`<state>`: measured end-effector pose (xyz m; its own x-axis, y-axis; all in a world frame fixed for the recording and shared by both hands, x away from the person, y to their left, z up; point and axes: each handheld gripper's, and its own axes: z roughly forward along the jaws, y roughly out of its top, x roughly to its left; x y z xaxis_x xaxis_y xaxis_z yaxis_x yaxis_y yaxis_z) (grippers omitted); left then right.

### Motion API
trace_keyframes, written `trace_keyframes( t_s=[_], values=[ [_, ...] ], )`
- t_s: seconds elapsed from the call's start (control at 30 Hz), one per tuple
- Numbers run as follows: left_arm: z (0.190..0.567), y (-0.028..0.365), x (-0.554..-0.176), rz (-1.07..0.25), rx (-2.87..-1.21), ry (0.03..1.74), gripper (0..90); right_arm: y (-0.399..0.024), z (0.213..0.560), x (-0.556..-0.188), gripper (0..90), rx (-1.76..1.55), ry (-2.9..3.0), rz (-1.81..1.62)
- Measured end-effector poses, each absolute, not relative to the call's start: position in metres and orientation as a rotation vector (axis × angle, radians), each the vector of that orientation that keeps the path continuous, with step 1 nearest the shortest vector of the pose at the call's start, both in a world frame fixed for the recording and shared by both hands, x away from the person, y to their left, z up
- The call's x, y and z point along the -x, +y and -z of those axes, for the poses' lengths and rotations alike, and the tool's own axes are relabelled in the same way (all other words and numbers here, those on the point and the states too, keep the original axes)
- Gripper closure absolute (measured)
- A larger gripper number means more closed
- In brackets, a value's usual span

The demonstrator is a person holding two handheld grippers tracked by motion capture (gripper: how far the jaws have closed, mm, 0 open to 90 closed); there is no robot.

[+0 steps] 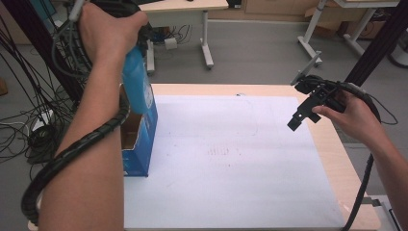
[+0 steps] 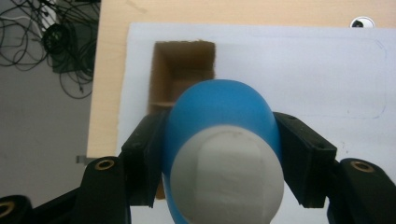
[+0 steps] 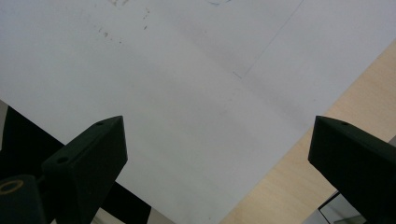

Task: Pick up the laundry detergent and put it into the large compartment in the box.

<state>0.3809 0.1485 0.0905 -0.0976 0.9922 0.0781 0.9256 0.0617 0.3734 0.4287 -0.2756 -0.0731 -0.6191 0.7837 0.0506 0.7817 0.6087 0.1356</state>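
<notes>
Both black fingers (image 2: 144, 154) of the left gripper (image 2: 219, 158) press against the sides of a blue bottle (image 2: 219, 116), clamping it just below its white cap (image 2: 227, 175). In the left gripper view the bottle's long axis runs straight away from the camera, cap nearest, base pointing down toward the open top of a cardboard box (image 2: 183, 74) directly beyond the fingers. The high view shows the bottle (image 1: 135, 82) hanging upright under the left hand (image 1: 108, 29), its lower end at the mouth of the blue-sided box (image 1: 139, 144), which stands on a white sheet (image 1: 231, 163) covering the wooden table (image 1: 337, 154). Well apart, the right gripper (image 3: 219, 154) is spread wide with nothing between its fingers, held over the sheet's edge by the right hand (image 1: 353, 118).
</notes>
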Motion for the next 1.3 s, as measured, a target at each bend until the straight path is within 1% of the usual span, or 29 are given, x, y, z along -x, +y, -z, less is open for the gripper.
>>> trace_keyframes(
  t_s=[0.17,0.4,0.57,0.83,1.3],
  values=[
    [-0.102,0.164,-0.372,-0.510,-1.929,2.154,38.6,-0.275,0.071,-0.428,4.5,-1.367,2.799,-0.223],
    [-0.108,0.179,-0.365,-0.528,-1.895,2.188,38.6,-0.269,0.072,-0.428,4.5,-1.369,2.798,-0.208],
    [-0.103,0.190,-0.363,-0.527,-1.877,2.211,38.6,-0.265,0.071,-0.427,4.5,-1.364,2.797,-0.205],
    [-0.093,0.199,-0.362,-0.506,-1.898,2.216,38.6,-0.259,0.071,-0.427,4.5,-1.355,2.801,-0.198],
    [-0.079,0.207,-0.360,-0.496,-1.908,2.220,38.6,-0.253,0.070,-0.423,4.5,-1.340,2.799,-0.189]
  ],
)
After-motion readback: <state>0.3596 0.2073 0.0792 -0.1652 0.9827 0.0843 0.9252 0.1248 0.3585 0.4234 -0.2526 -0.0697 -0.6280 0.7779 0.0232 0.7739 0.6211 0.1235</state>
